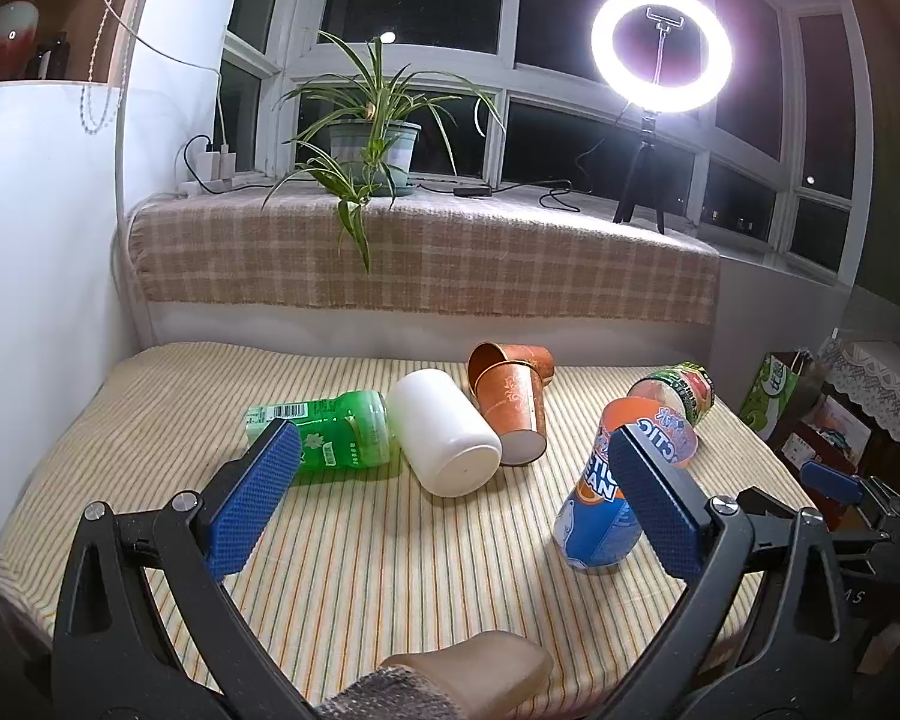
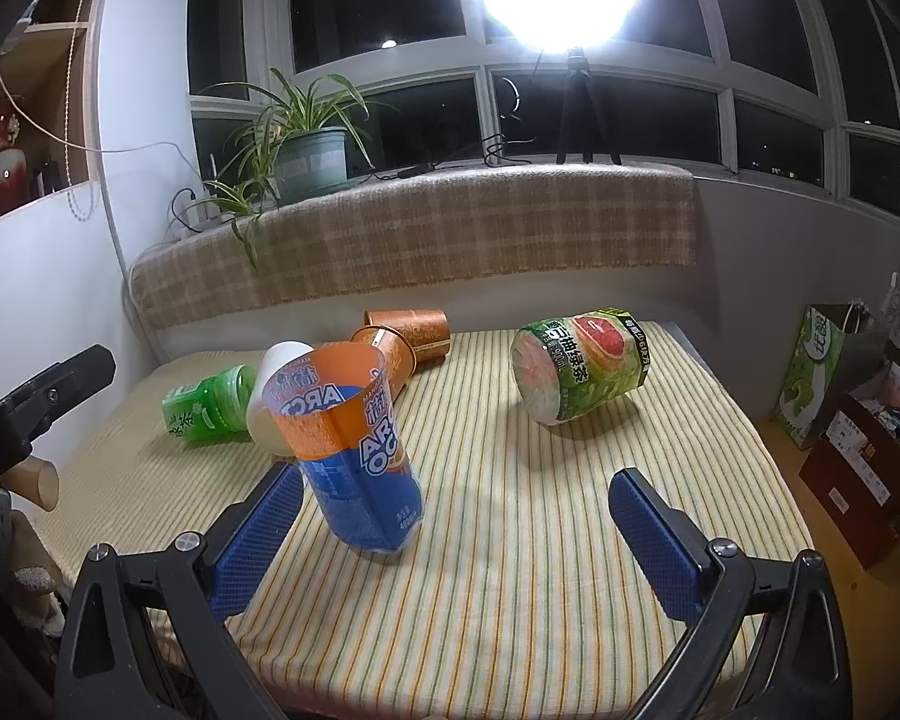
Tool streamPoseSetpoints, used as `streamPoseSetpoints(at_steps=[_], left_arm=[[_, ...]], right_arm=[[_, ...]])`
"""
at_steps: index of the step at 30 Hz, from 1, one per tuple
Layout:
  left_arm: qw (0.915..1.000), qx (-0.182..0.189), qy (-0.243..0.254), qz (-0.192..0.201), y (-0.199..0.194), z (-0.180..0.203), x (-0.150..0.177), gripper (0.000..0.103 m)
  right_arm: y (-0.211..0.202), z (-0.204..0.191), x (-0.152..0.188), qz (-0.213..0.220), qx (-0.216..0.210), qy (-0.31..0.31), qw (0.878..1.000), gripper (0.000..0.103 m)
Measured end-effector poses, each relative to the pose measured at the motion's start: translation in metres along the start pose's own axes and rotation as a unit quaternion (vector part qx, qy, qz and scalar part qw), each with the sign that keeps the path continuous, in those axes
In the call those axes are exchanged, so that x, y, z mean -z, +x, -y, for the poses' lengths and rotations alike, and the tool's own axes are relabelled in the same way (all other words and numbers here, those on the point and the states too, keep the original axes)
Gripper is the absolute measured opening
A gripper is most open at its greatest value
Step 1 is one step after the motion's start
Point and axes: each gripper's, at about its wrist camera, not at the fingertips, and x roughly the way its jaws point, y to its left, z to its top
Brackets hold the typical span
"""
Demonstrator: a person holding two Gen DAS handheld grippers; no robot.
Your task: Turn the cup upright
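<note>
**Entry: cut-bottle cups on striped counter, one already set upright**

Handling. The blue-and-orange cup (image 2: 354, 450) is judged light, thin-walled and easily dented; its glossy label is likely slippery. A hold low on the blue body, below the wavy cut rim, is advised. The fallen grapefruit cup (image 2: 579, 363) is judged equally light and apt to roll; it would best be taken across its mid-body, mouth turned up.

Appearance. The blue-and-orange cup is seen standing, open mouth up, slightly tilted, orange band above blue. The grapefruit cup is green with a pink fruit picture, lying on its side.

Location. In the right wrist view the standing cup is placed at 10 o'clock from the right tongs (image 2: 456, 516), just beside the left pad; the grapefruit cup lies at 1 o'clock, well apart. A white cup (image 1: 444, 438), a green cup (image 1: 330, 432) and two brown cups (image 1: 510, 402) lie toppled beyond.

Tongs. The right tongs are spread, nothing held. The left tongs (image 1: 456, 480) are likewise spread and unladen.
</note>
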Motion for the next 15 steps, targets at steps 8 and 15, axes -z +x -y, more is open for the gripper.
streamPoseSetpoints(at_steps=[8, 15], left_arm=[[1.0000, 0.001, -0.001, -0.002, 0.0011, -0.0017, 0.0008, 0.103], [1.0000, 0.000, 0.002, -0.001, 0.0020, -0.0025, 0.0010, 0.103]], right_arm=[[0.0057, -0.0011, 0.0017, -0.008, -0.002, 0.001, 1.000, 0.103], [0.0095, -0.0022, 0.0014, -0.012, -0.004, 0.001, 1.000, 0.103]])
